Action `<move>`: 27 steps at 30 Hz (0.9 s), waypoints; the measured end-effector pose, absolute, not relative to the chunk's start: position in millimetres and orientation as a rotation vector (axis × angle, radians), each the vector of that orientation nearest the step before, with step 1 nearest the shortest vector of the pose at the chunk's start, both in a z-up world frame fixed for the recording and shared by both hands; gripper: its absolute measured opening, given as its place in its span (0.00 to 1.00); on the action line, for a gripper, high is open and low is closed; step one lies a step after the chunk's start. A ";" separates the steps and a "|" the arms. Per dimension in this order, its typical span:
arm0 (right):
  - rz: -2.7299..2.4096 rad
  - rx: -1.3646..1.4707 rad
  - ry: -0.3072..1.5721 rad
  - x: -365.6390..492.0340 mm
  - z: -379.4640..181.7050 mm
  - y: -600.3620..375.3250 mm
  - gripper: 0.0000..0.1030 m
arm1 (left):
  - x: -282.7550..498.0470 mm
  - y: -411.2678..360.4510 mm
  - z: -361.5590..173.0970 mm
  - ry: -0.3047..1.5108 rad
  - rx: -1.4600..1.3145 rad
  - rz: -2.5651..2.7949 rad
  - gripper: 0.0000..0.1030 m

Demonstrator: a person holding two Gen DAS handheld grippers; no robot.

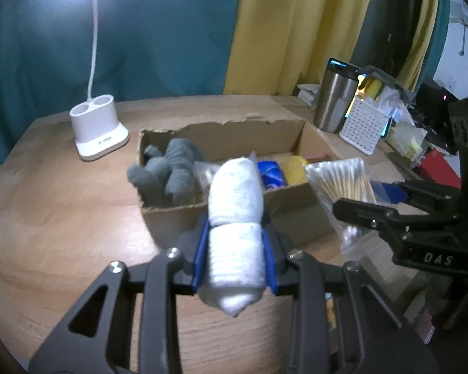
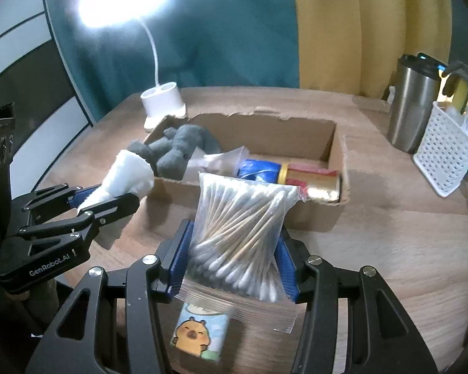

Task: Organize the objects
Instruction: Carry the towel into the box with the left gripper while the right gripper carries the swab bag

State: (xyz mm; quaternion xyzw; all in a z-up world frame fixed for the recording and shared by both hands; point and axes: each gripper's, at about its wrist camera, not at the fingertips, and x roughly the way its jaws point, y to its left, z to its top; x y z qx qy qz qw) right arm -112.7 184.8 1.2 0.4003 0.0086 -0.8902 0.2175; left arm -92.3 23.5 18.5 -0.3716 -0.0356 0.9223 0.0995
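My left gripper (image 1: 235, 233) is shut on a white rolled cloth (image 1: 235, 215), held above the wooden table in front of the open cardboard box (image 1: 221, 134). In the right wrist view that cloth (image 2: 126, 177) pokes out of the left gripper (image 2: 109, 191) at the box's left corner. My right gripper (image 2: 234, 233) is shut on a clear bag of cotton swabs (image 2: 240, 233), also lifted before the box (image 2: 265, 127); the bag (image 1: 343, 180) shows at the right of the left wrist view. In the box lie a grey plush toy (image 2: 174, 146), a blue packet (image 2: 259, 170) and a gold can (image 2: 315, 180).
A lit white desk lamp (image 1: 98, 124) stands behind the box's left end. A steel tumbler (image 2: 413, 99) and a white perforated basket (image 2: 446, 152) stand at the right. A small card with a cartoon animal (image 2: 199, 333) lies under the right gripper. Curtains hang behind the table.
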 end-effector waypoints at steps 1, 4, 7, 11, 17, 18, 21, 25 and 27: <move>-2.469 1.105 0.021 -113.8 2.0 187.6 0.51 | -93.6 25.1 19.8 -0.108 -1.092 2.728 0.30; -2.479 1.095 0.011 -117.3 4.5 195.7 0.51 | -98.8 31.7 23.9 -0.122 -1.070 2.721 0.30; -2.483 1.091 0.001 -122.2 4.9 202.8 0.51 | -105.7 39.9 25.8 -0.116 -1.069 2.722 0.30; -2.486 1.086 -0.014 -128.8 5.2 214.4 0.51 | -113.8 49.6 25.6 -0.127 -1.081 2.719 0.30; -2.486 1.085 -0.032 -142.8 4.3 228.9 0.51 | -129.3 59.1 23.2 -0.154 -1.103 2.722 0.30; -2.485 1.085 -0.032 -145.7 3.9 230.7 0.51 | -130.9 60.0 22.6 -0.154 -1.105 2.723 0.30; -2.481 1.085 -0.034 -153.1 3.2 234.2 0.51 | -138.9 63.0 20.5 -0.169 -1.117 2.718 0.30; -2.481 1.084 -0.039 -161.6 2.5 238.4 0.51 | -148.1 65.8 16.6 -0.192 -1.130 2.708 0.30; -2.481 1.084 -0.044 -164.4 2.0 240.8 0.51 | -152.9 67.7 13.8 -0.203 -1.142 2.704 0.30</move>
